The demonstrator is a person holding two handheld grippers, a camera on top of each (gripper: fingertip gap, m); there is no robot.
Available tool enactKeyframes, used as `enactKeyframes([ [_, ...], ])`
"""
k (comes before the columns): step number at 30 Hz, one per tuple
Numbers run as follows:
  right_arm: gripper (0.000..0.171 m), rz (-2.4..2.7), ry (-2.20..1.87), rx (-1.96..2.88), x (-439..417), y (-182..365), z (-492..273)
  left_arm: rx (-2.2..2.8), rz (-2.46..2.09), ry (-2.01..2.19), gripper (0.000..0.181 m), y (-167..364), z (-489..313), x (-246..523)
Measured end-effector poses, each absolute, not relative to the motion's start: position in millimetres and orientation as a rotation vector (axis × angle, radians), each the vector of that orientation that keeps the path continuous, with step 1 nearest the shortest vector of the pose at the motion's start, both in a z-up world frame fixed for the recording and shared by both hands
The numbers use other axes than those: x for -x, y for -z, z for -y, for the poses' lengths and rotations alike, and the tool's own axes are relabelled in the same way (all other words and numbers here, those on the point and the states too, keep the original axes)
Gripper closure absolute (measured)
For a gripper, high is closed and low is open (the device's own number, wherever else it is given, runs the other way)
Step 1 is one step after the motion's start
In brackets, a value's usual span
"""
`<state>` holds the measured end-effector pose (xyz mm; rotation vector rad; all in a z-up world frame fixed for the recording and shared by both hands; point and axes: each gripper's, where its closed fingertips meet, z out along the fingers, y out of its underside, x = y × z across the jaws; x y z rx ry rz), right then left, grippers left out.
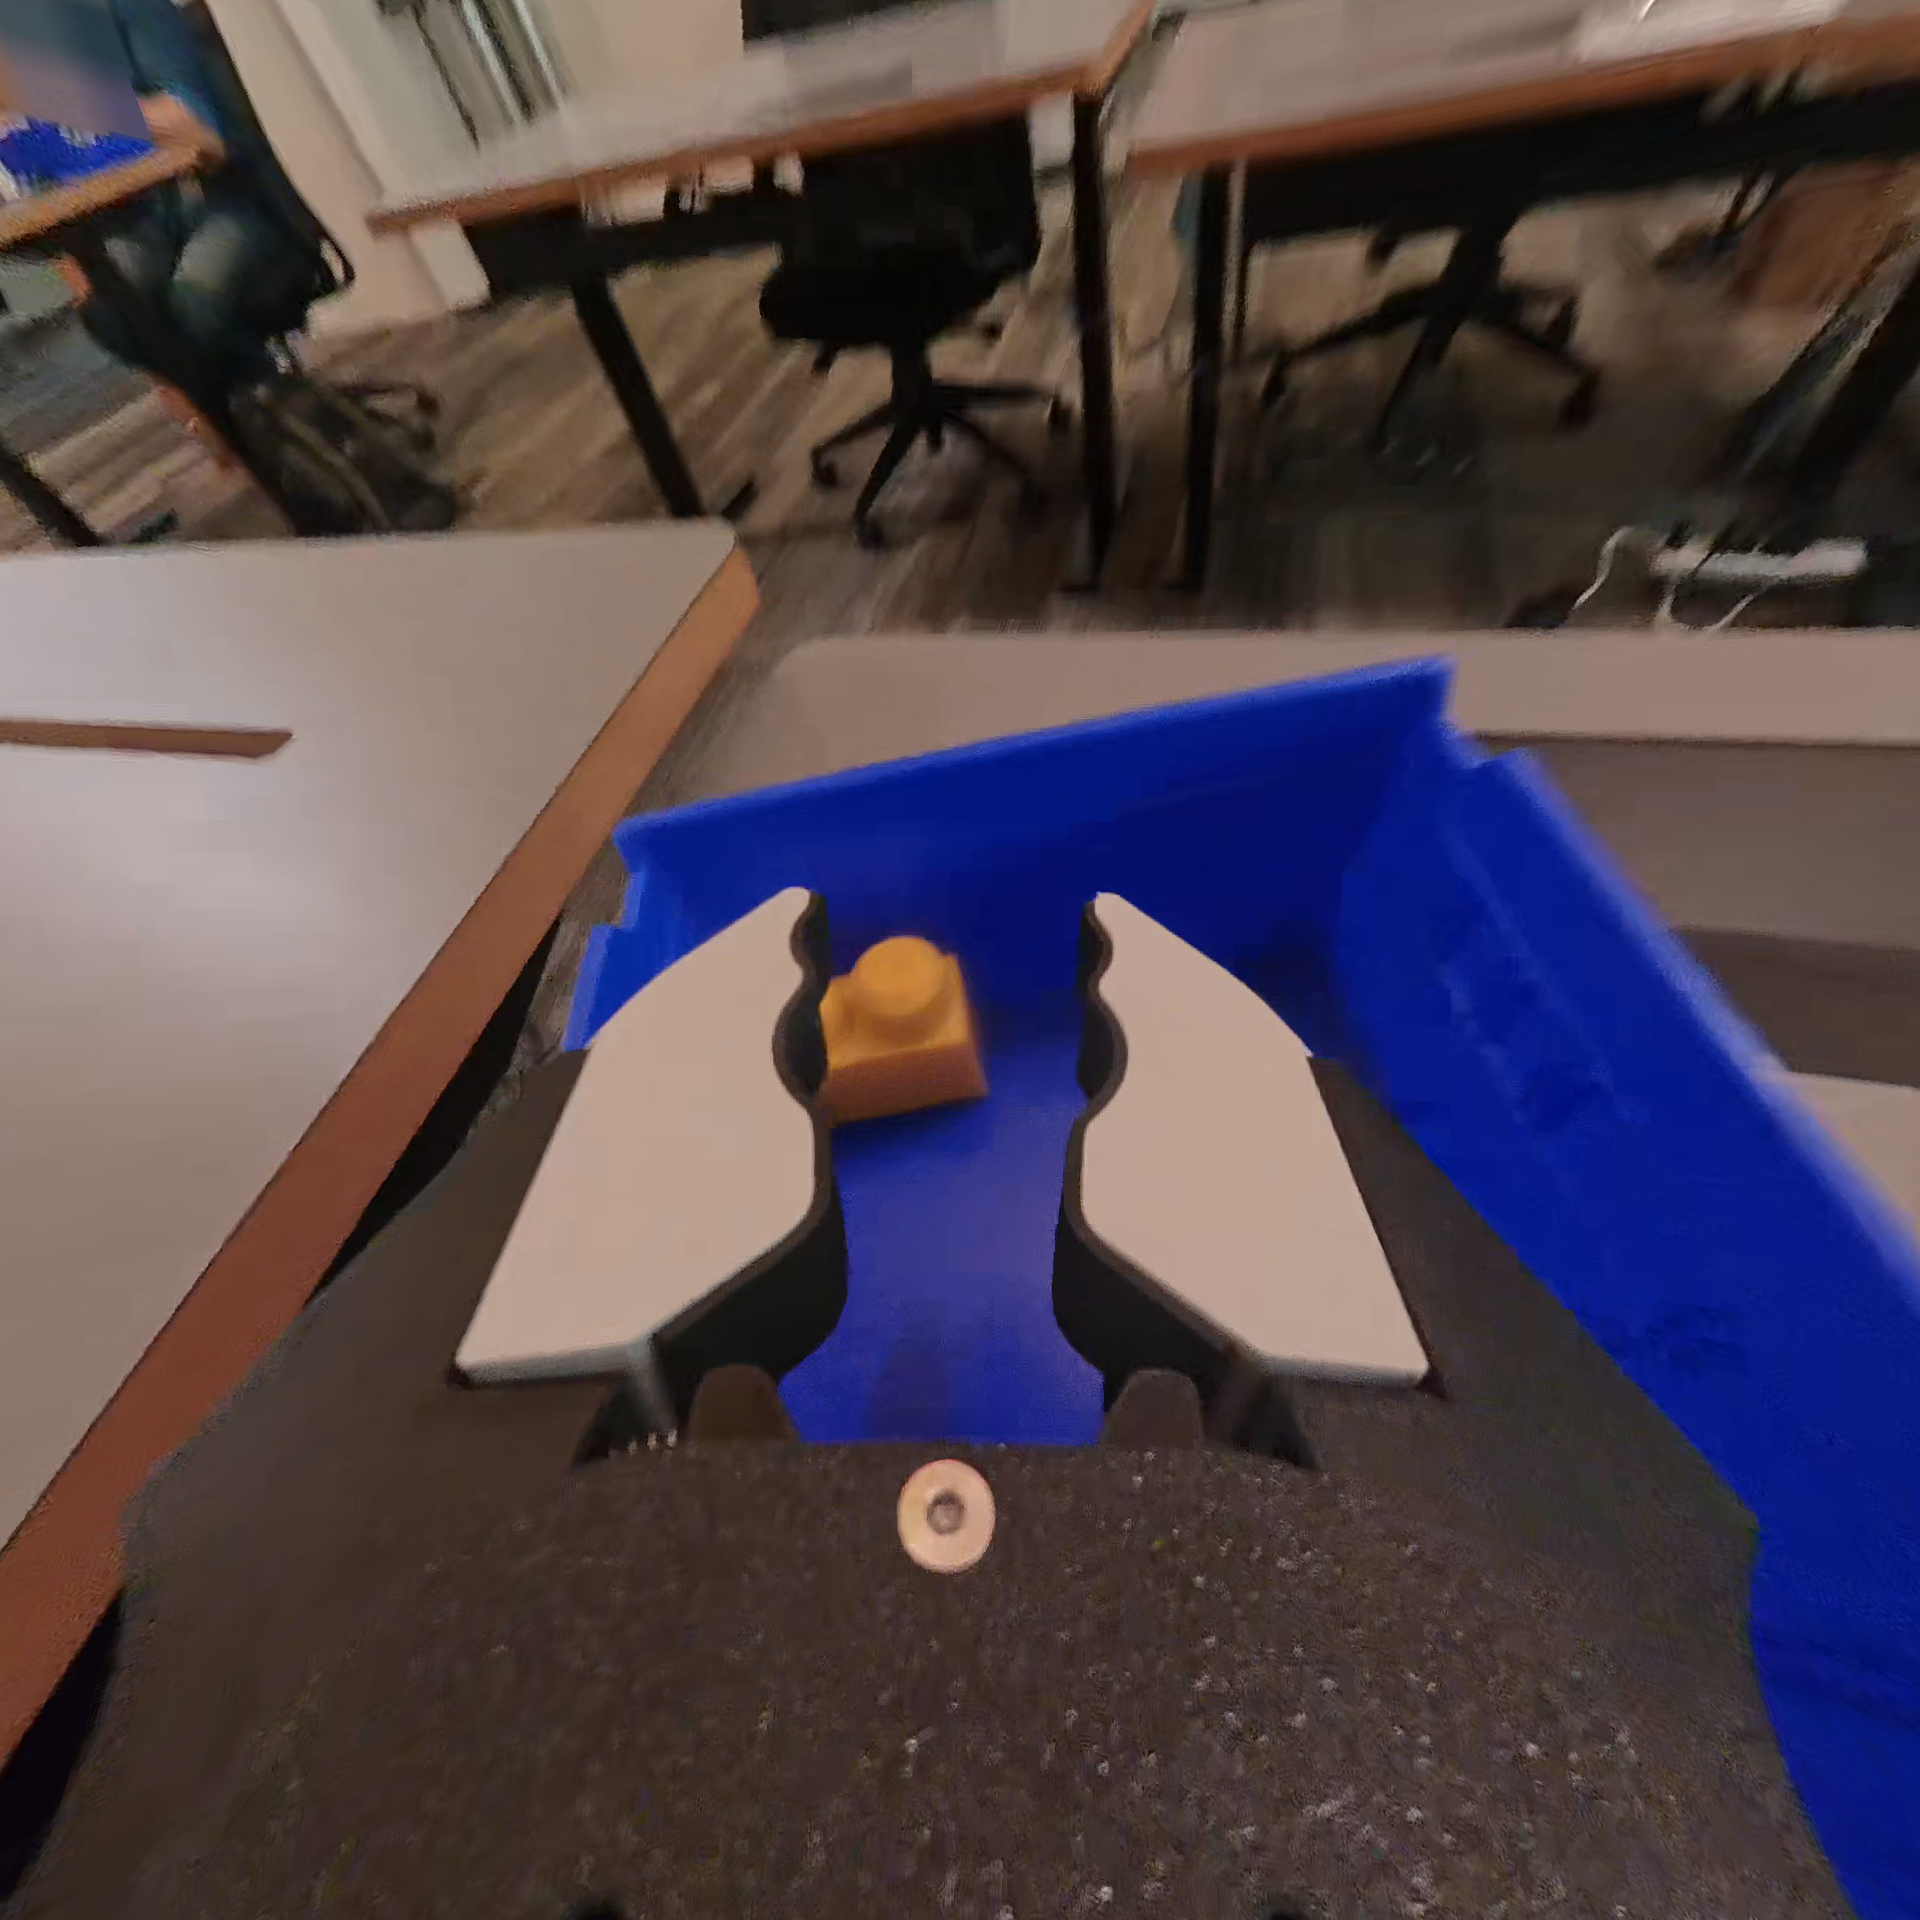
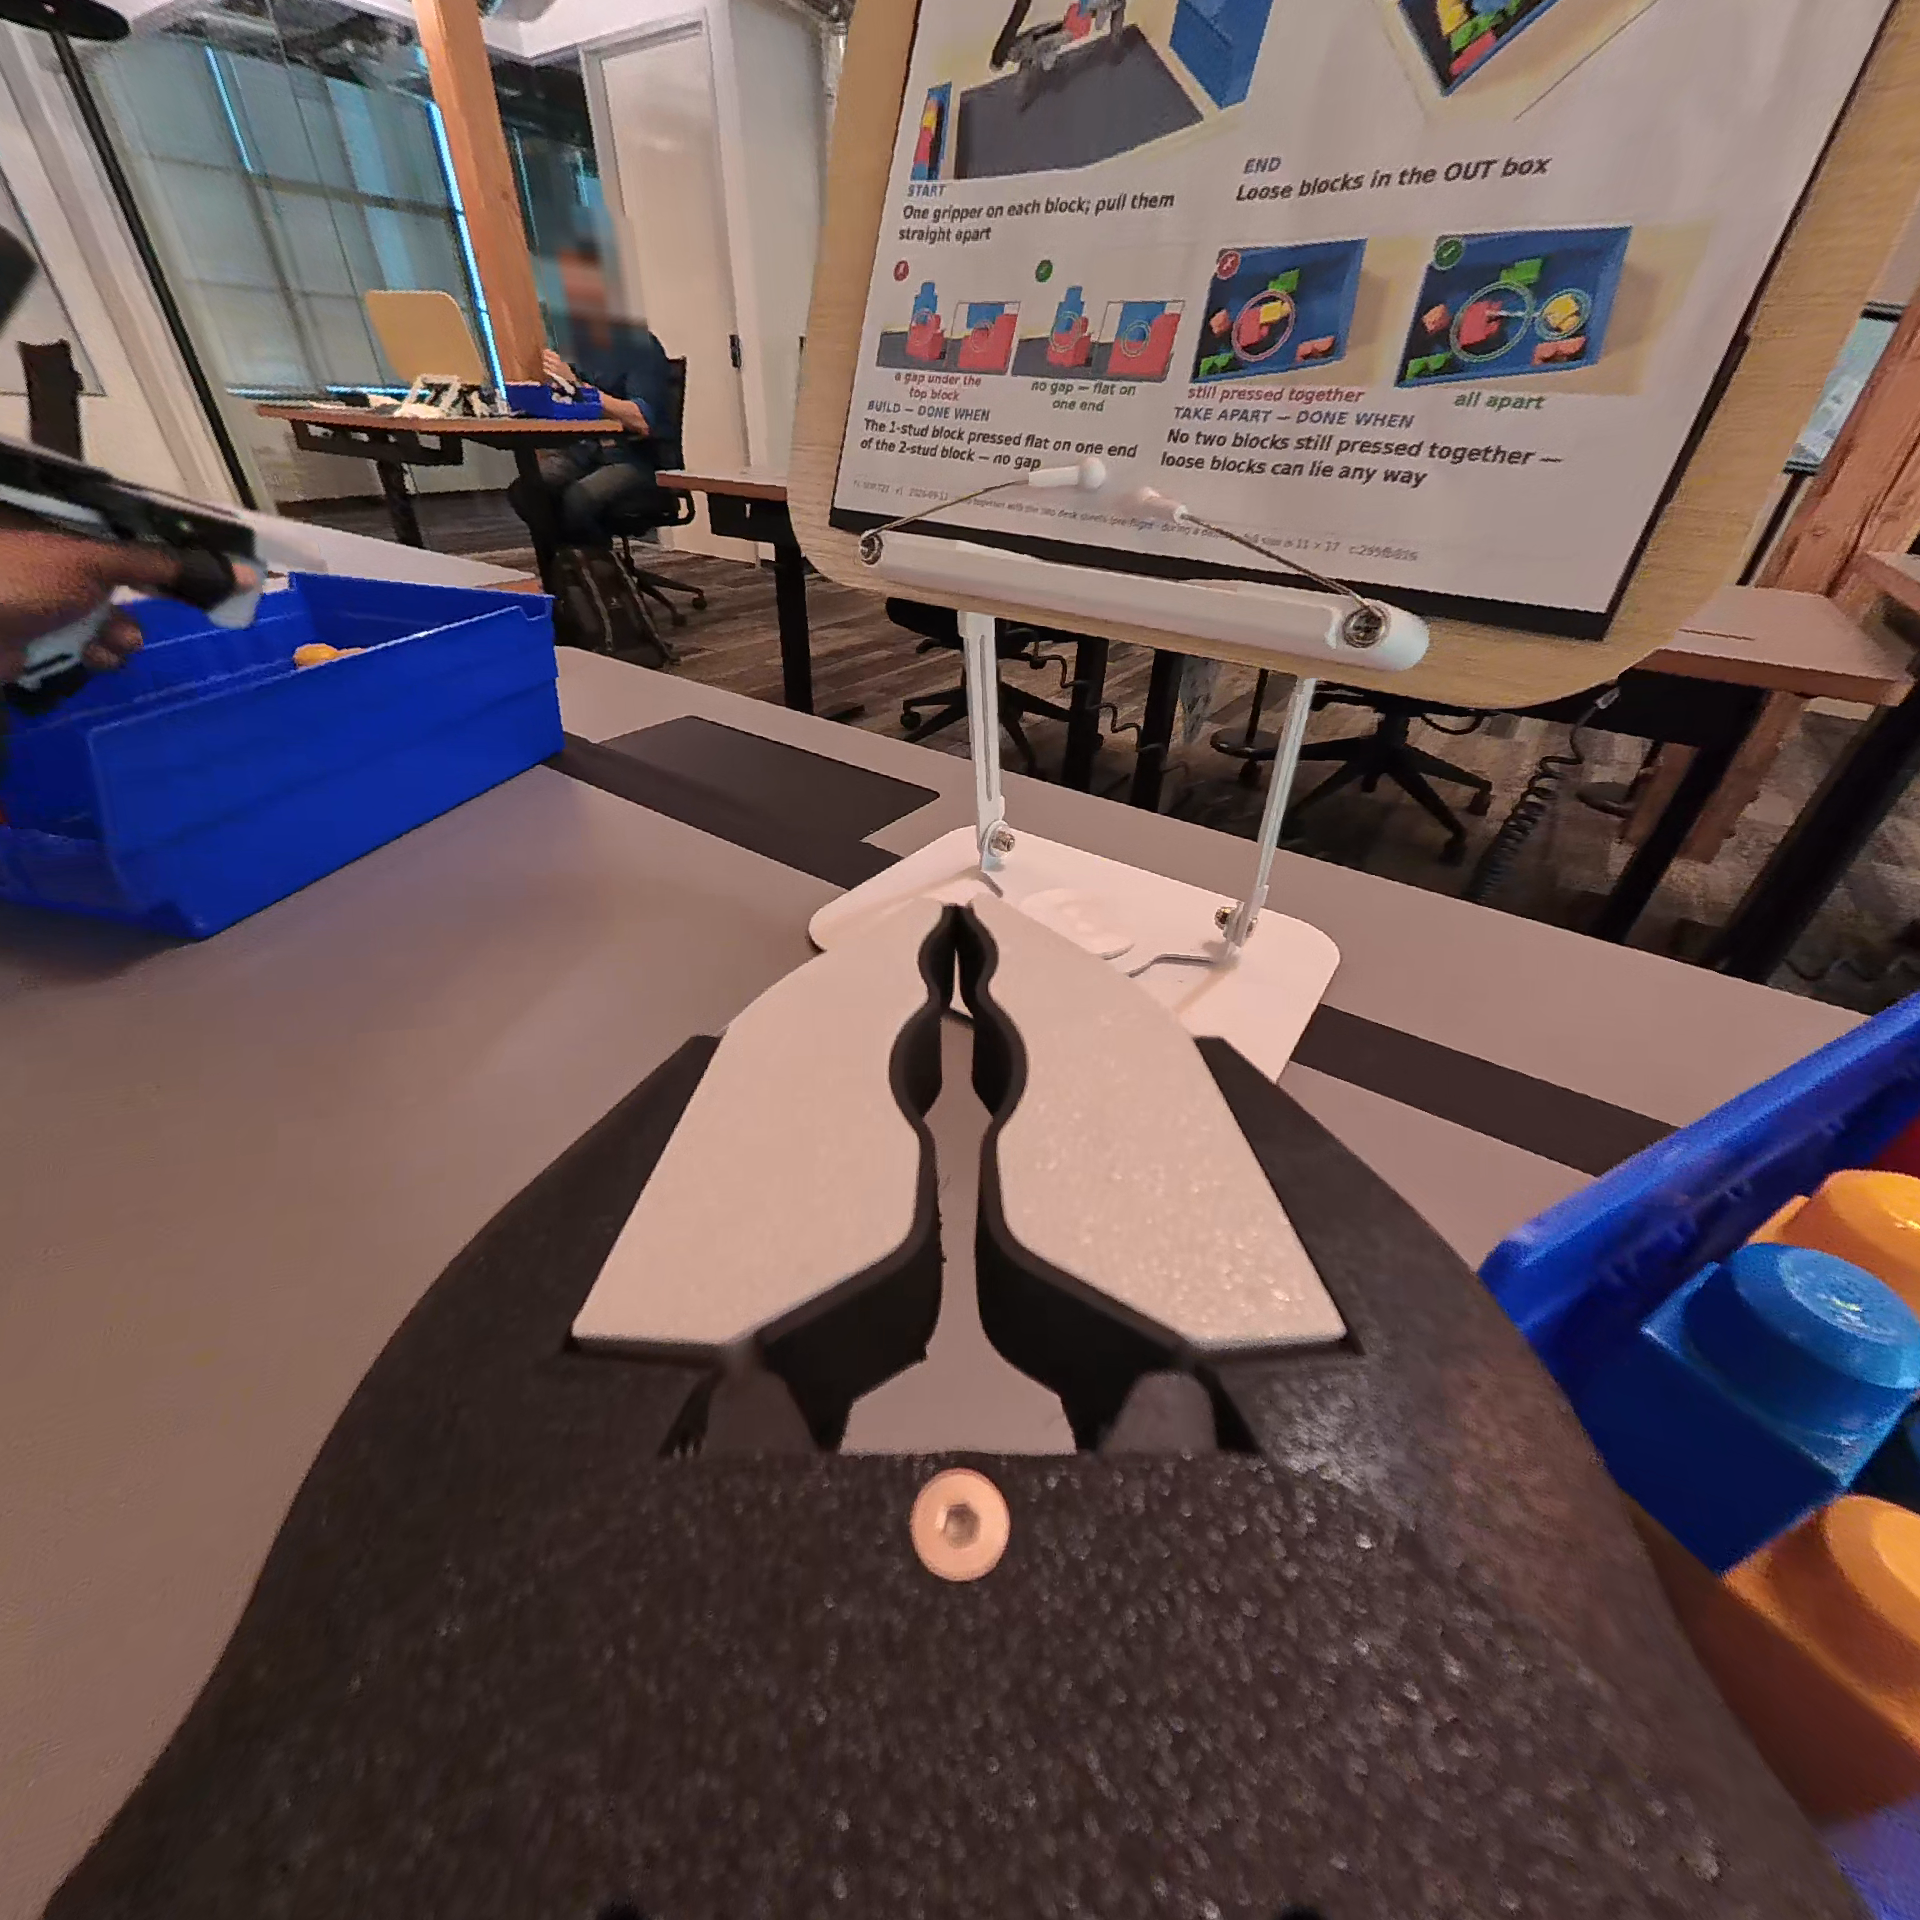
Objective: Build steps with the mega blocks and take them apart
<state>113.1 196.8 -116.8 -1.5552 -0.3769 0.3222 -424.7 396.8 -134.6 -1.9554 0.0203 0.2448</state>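
In the left wrist view my left gripper (image 1: 948, 914) is open and empty inside a blue bin (image 1: 1507, 987). A one-stud orange block (image 1: 902, 1023) lies on the bin floor between the fingers, close to the left one. In the right wrist view my right gripper (image 2: 961, 920) is shut and empty above the grey table. The same blue bin (image 2: 312, 748) stands at the far left with the orange block (image 2: 322, 654) just visible inside and the left gripper (image 2: 156, 561) held over it by a hand. A second blue bin (image 2: 1662, 1195) at the right edge holds a blue block (image 2: 1787, 1361) and orange blocks (image 2: 1818, 1652).
A white stand (image 2: 1091, 935) with an instruction board (image 2: 1299, 291) rises straight ahead of the right gripper. A black mat (image 2: 748, 800) lies on the table (image 2: 260, 1091). Another table (image 1: 260, 831) lies to the left of the bin. Desks, chairs and a seated person are farther back.
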Motion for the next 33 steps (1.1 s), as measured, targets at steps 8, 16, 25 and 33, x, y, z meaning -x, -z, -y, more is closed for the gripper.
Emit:
enactKeyframes([
  [8,0.171,0.385,-0.323,1.564,-113.2,120.0,-198.2,2.169,0.042,-0.287,0.137,189.6,-415.9,449.6],
  [16,0.171,0.395,-0.33,1.57,-111.1,122.2,-198.5,2.221,0.095,-0.292,0.14,202.4,-431.5,461.5],
  [25,0.171,0.403,-0.341,1.583,-108.6,126.4,-199.2,2.231,0.061,-0.338,0.148,212.9,-434.8,456.8],
  [33,0.171,0.402,-0.341,1.583,-108.8,125.9,-198.8,2.28,0.005,-0.318,0.153,213.7,-424.4,450.6],
])
